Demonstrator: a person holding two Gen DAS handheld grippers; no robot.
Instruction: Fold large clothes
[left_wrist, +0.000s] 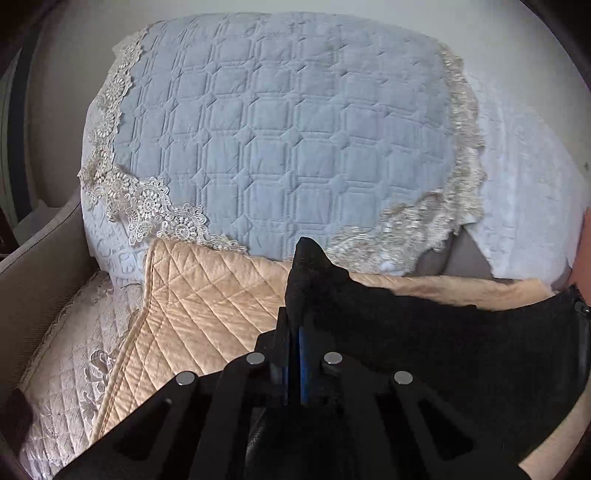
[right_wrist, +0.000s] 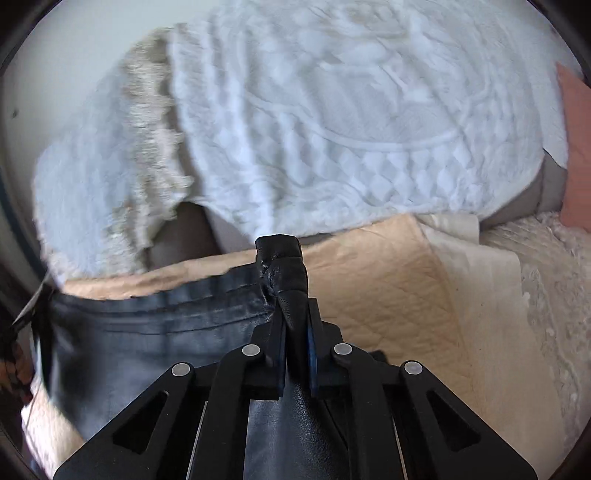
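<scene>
Both hand-held grippers, left (left_wrist: 300, 314) and right (right_wrist: 293, 314), clamped on garment (right_wrist: 155, 332); edge stretched lower-left to centre, both equally near.

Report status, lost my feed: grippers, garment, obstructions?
Left gripper shut on black garment. Right gripper shut on it too. Garment spans between, over beige quilt. Nothing blocking.

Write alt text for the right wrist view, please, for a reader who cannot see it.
The right gripper is shut on a bunched edge of a black leather-like garment, which stretches away to the left above a peach quilted cover. Behind it, a white textured throw drapes over the sofa back.
</scene>
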